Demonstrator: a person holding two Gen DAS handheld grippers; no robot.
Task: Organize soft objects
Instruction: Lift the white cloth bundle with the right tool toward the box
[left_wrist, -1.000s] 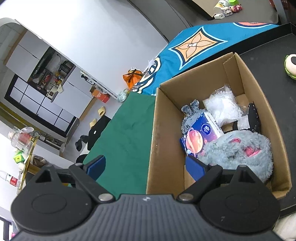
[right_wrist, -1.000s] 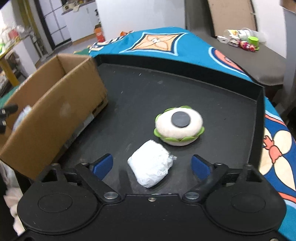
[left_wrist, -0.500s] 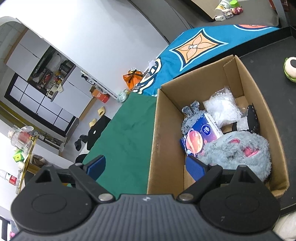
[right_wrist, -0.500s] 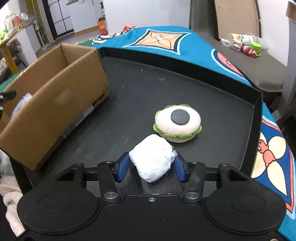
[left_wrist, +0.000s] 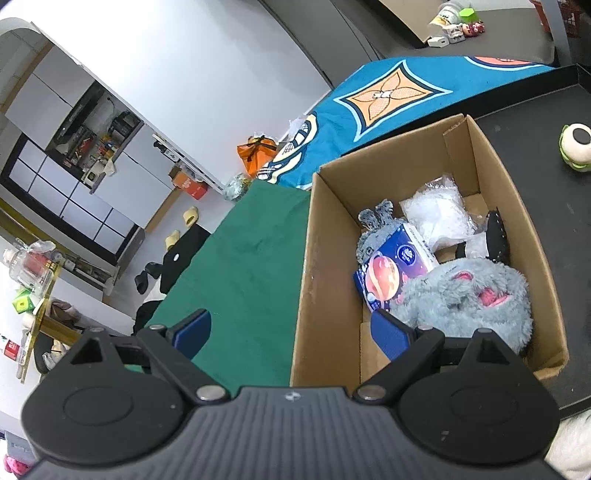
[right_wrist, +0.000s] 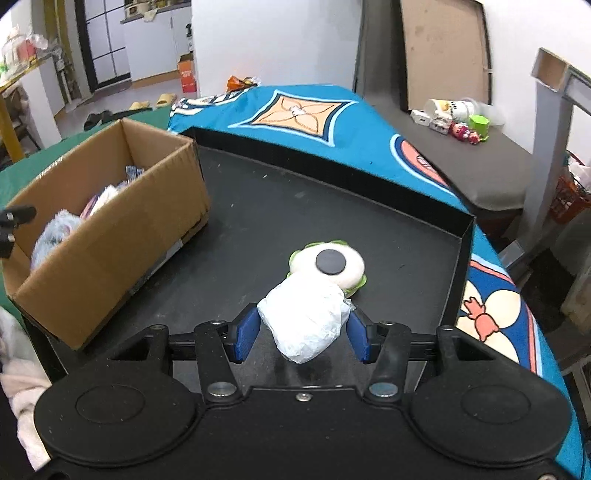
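Observation:
My right gripper (right_wrist: 302, 334) is shut on a white wrapped soft bundle (right_wrist: 304, 319) and holds it above the black tray (right_wrist: 258, 221). A white and green plush with a black spot (right_wrist: 327, 266) lies on the tray just beyond it; it also shows in the left wrist view (left_wrist: 577, 147). The cardboard box (right_wrist: 110, 236) stands at the tray's left. My left gripper (left_wrist: 291, 332) is open and empty, straddling the box's near-left wall (left_wrist: 325, 258). Inside lie a grey plush (left_wrist: 469, 295), a blue tissue pack (left_wrist: 391, 269) and a clear plastic bag (left_wrist: 436, 214).
A green cloth (left_wrist: 240, 266) covers the table left of the box. A blue patterned cloth (right_wrist: 295, 110) lies beyond the tray. The tray has raised walls (right_wrist: 463, 258) at the back and right. Small toys (right_wrist: 454, 122) stand on a far grey surface.
My right gripper closed on the white bundle and lifted it off the tray, rising and tilting back. The left gripper stayed open by the box.

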